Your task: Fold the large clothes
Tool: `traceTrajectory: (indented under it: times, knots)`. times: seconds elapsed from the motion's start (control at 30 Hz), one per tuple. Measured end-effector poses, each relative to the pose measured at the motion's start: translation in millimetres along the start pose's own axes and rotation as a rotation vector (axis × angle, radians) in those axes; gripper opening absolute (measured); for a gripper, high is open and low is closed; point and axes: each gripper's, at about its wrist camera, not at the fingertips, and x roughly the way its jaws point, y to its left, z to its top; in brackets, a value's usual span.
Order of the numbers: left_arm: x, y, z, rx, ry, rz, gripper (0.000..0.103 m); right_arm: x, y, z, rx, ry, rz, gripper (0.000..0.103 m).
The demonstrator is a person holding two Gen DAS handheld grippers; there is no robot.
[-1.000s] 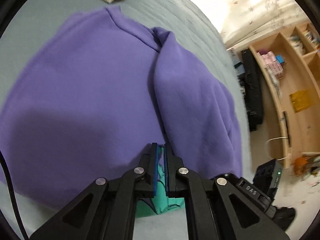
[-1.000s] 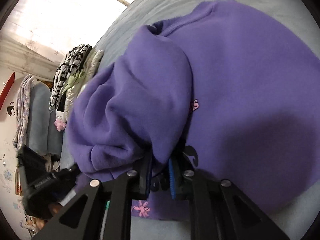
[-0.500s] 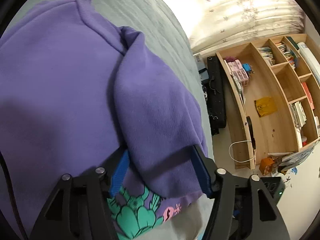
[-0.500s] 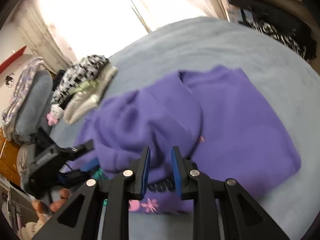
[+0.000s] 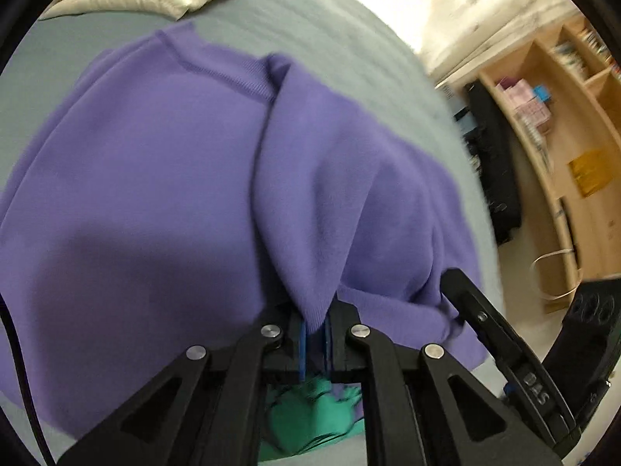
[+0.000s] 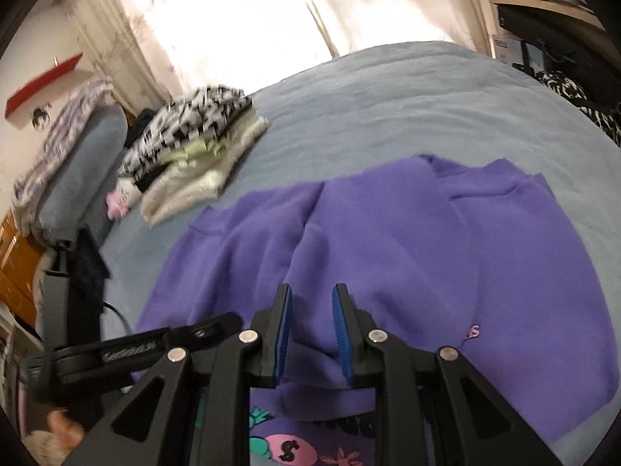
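Closing again after spreading, the left gripper (image 5: pixel 315 336) is pinching the purple sweatshirt (image 5: pixel 163 178) sleeve fold between its jaws, while the right gripper (image 6: pixel 312 336), lifting clear, is hanging slightly spread and empty, suggesting another fold.

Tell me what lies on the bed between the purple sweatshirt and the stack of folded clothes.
Nothing: in the right wrist view only bare grey-blue bed cover separates the purple sweatshirt from the stack of folded clothes.
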Motion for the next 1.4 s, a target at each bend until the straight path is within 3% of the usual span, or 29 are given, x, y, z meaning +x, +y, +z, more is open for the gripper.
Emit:
traceTrajectory:
  times: [0.1, 0.3, 0.5, 0.67, 0.77, 1.07, 1.2, 1.33, 1.4]
  knots:
    - [3, 2, -4, -0.001, 0.017, 0.019, 0.004, 22, -10, -17, 0.011, 0.077, -0.033, 0.019]
    - [-3, -21, -12, 0.090, 0.002, 0.107, 0.006, 17, -3, -27, -0.057, 0.063, -0.054, 0.019]
    - [-34, -54, -7, 0.184, -0.060, 0.152, 0.015, 8, -16, -17, 0.013, 0.076, 0.018, 0.019]
    - [-62, -79, 3, 0.239, -0.160, 0.233, 0.022, -16, -11, -7, 0.001, 0.022, 0.031, 0.021]
    - [-70, -84, 13, 0.243, -0.200, 0.240, 0.023, -25, -6, 1, -0.026, -0.025, 0.006, 0.021]
    - [-17, -117, 43, 0.311, -0.213, 0.125, 0.023, -1, -18, 25, -0.015, -0.031, -0.024, 0.021]
    - [14, -113, 53, 0.317, -0.176, 0.151, 0.023, 14, -28, 25, -0.003, -0.018, -0.049, 0.021]
    - [36, -101, 45, 0.350, -0.123, 0.249, 0.022, 22, -42, 14, -0.006, -0.007, -0.037, 0.017]
    - [38, -90, 41, 0.350, -0.122, 0.228, 0.021, 20, -44, 10, -0.013, -0.018, -0.034, 0.016]
